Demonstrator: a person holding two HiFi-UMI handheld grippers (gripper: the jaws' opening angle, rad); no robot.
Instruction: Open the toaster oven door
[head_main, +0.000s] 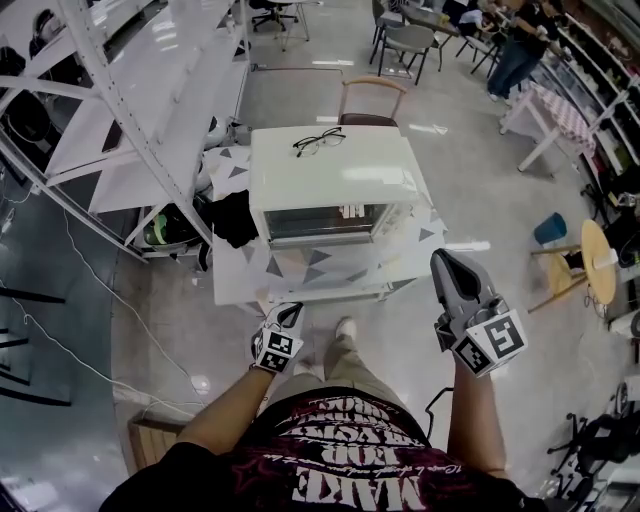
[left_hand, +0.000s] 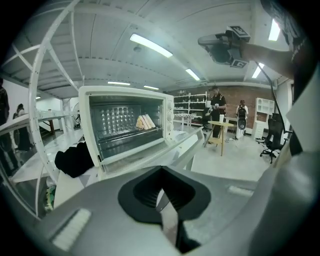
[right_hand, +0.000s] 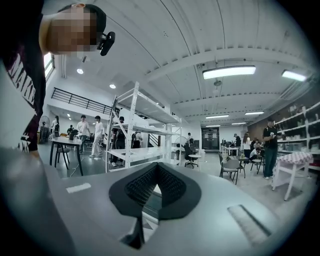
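Observation:
A white toaster oven (head_main: 330, 180) stands on a small white table (head_main: 240, 275) straight ahead of me. In the left gripper view the oven (left_hand: 125, 125) fills the middle left, and pale bread pieces (left_hand: 145, 121) show behind its glass front. The door looks shut against the body, though I cannot be sure. My left gripper (head_main: 288, 313) hangs low before the table's front edge, jaws together on nothing (left_hand: 161, 197). My right gripper (head_main: 447, 262) is held higher, right of the table, also shut and empty (right_hand: 156, 192). It points away from the oven, which is absent from its view.
Eyeglasses (head_main: 320, 140) lie on the oven's top. A black cloth (head_main: 232, 217) sits at the table's left end. White shelving (head_main: 130, 110) runs along the left, a chair (head_main: 370, 100) stands behind the table, and a round wooden stool (head_main: 598, 262) is at the right. People stand far back.

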